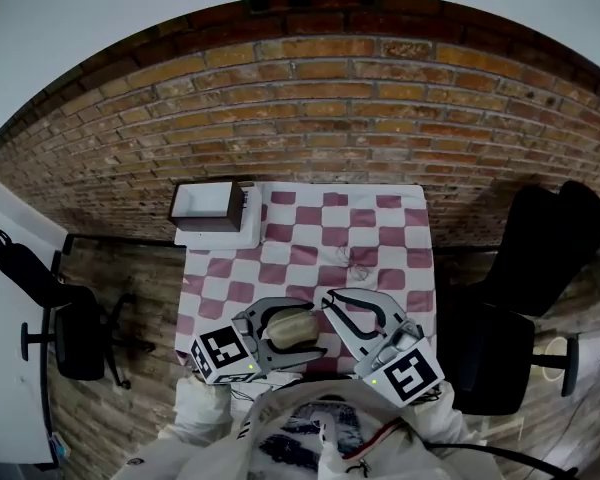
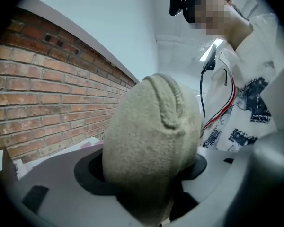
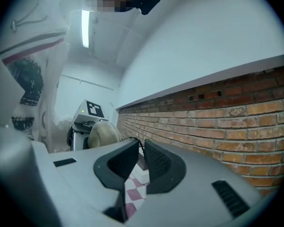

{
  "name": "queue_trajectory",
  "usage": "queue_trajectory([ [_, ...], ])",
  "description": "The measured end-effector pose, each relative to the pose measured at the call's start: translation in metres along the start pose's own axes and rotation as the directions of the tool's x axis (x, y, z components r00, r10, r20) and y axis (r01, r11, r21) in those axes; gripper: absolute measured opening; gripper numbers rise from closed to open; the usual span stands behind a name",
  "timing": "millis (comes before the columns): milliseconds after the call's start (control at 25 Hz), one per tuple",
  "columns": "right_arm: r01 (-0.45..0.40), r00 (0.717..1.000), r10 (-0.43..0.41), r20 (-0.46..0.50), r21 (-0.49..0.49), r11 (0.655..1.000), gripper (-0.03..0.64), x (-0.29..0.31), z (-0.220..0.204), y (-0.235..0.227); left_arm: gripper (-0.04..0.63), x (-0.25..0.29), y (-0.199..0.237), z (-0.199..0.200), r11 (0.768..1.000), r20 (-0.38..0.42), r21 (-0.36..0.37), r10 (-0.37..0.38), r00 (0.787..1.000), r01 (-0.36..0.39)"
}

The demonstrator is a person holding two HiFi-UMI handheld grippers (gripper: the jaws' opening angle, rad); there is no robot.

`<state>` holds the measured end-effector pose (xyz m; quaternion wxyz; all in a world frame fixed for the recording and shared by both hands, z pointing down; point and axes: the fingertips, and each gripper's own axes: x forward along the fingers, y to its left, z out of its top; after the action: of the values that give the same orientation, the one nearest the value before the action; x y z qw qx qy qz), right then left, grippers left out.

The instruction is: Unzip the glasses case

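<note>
Left gripper (image 1: 300,330) jaws gripping a fuzzy beige glasses case (image 2: 151,141), its inside hidden from me, right gripper (image 3: 141,145) jaws closed beside it, box (image 1: 208,206) on checkered surface (image 1: 380,230) beyond

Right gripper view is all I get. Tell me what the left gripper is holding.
Observer: The left gripper is clamped across a fuzzy beige glasses case.
Operator: Report the zip.
Observer: The left gripper view shows a ridged seam over the case's top; it looks closed.
Operator: Place my gripper.
Observer: In the head view the right gripper, shut, has its tips beside the case's right end; whether they touch it I cannot tell.
</note>
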<state>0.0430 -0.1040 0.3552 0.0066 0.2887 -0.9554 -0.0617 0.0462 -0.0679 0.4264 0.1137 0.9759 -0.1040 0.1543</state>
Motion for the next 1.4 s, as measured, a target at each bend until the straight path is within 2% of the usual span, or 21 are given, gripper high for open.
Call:
queue_trajectory([
  [80,0.005,0.999,-0.006,0.046,0.018,1.0,0.025,0.011,0.01,0.007,0.333,-0.012,0.002,-0.001,1.0,0.008,0.006,0.003,1.0,-0.003],
  [240,0.003,1.0,-0.003,0.012,0.002,1.0,0.051,0.03,0.009,0.02,0.333,-0.039,0.011,-0.007,1.0,0.004,0.012,0.021,1.0,-0.021],
  [520,0.019,0.999,-0.026,0.042,0.142,0.99,0.055,0.05,0.016,0.033,0.333,-0.082,0.023,-0.022,1.0,0.016,0.008,0.021,1.0,-0.021],
  [880,-0.028,0.997,0.013,0.07,0.212,0.977,0.18,0.071,0.021,0.073,0.333,-0.122,0.021,-0.036,0.999,0.03,0.021,-0.036,0.999,0.035],
  [1080,-0.086,0.995,0.072,0.074,0.208,0.974,0.267,0.084,0.018,0.11,0.333,-0.141,0.013,-0.046,0.997,0.048,0.03,-0.075,0.996,0.073],
  [1400,-0.194,0.979,0.177,0.099,0.21,0.958,0.324,0.104,0.04,0.168,0.333,-0.167,-0.013,-0.056,0.984,0.066,0.05,-0.172,0.983,0.169],
])
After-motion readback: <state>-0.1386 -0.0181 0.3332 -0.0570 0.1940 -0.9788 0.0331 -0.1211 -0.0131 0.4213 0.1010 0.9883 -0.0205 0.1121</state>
